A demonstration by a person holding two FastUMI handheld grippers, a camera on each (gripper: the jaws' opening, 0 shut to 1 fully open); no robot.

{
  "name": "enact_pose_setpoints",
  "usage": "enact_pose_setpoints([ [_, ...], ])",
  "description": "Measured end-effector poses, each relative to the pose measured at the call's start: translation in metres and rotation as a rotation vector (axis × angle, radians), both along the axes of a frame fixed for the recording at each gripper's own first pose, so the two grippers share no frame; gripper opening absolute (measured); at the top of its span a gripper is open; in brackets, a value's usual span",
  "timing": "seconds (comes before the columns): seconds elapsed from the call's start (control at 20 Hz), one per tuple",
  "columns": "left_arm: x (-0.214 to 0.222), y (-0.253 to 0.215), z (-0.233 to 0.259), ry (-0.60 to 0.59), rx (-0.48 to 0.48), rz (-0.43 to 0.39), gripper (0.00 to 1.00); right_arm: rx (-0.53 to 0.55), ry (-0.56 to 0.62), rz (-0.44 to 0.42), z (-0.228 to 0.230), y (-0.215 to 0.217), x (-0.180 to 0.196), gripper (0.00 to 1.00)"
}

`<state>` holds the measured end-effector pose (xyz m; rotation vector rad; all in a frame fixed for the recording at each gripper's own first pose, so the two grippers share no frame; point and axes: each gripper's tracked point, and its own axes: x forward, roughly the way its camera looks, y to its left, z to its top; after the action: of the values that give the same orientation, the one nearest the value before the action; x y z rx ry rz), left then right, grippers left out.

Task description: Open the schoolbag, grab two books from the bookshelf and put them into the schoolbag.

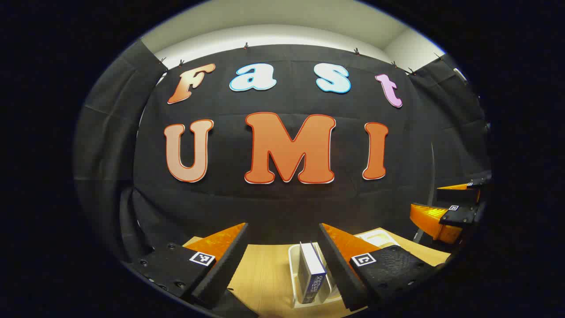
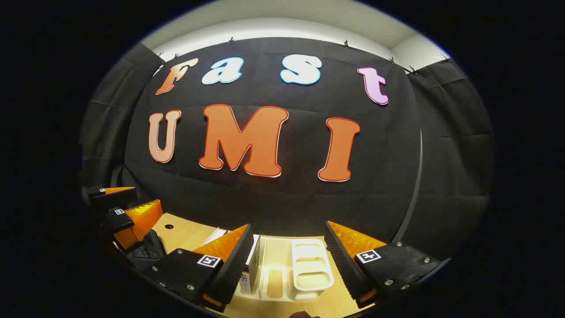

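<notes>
Your left hand-held gripper is released, fingers spread wide and holding nothing, raised over the surface. Between those fingers, lower down, a book stands upright in the white bookshelf, spine toward you. Your right hand-held gripper is likewise released and empty, and it looks down on the same bookshelf, whose slots on that side look empty, with a book just beside its left finger. In the left gripper view the other gripper shows far off at the right edge.

The step in hand looks like fetching the first book, though I can't make out the schoolbag well enough to say where it lies or whether it's open; the dark shape at the lower left of the right gripper view may be it. Check that first. Then lower your left gripper straight down, keep the book centred between the fingers, and pinch the covers flat near the spine's top. Lift vertically so the shelf doesn't tip or drag along.
</notes>
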<state>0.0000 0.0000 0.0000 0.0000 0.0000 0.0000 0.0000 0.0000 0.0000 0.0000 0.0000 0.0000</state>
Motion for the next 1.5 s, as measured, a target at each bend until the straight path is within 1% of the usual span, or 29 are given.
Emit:
enact_pose_setpoints([
  [0.15, 0.001, -0.005, -0.002, -0.003, -0.006, -0.004, 0.96, -0.016, -0.003, 0.035, -0.004, 0.007, -0.001, 0.95],
  [0.3, 0.002, -0.011, -0.004, 0.005, -0.015, -0.023, 0.96, -0.041, -0.012, 0.046, -0.002, 0.008, -0.002, 0.95],
  [0.6, 0.004, -0.011, -0.002, -0.004, 0.004, -0.026, 0.96, -0.030, 0.015, 0.061, -0.009, 0.013, 0.001, 0.94],
  [0.9, 0.005, 0.003, -0.007, 0.007, 0.007, 0.006, 0.96, -0.028, 0.020, 0.060, -0.012, 0.013, 0.004, 0.95],
  [1.15, 0.003, 0.006, -0.005, -0.003, 0.031, 0.020, 0.96, -0.026, 0.029, 0.064, -0.016, 0.014, 0.004, 0.95],
  [1.3, 0.002, 0.009, -0.003, 0.001, 0.056, 0.028, 0.97, -0.013, 0.032, 0.064, -0.020, 0.011, 0.004, 0.95],
  [1.35, 0.001, 0.008, -0.005, 0.001, 0.058, 0.030, 0.96, -0.007, 0.035, 0.064, -0.021, 0.011, 0.006, 0.95],
  [1.5, -0.003, 0.008, 0.000, -0.010, 0.068, 0.034, 0.97, 0.018, 0.067, 0.068, -0.034, 0.009, 0.010, 0.95],
])
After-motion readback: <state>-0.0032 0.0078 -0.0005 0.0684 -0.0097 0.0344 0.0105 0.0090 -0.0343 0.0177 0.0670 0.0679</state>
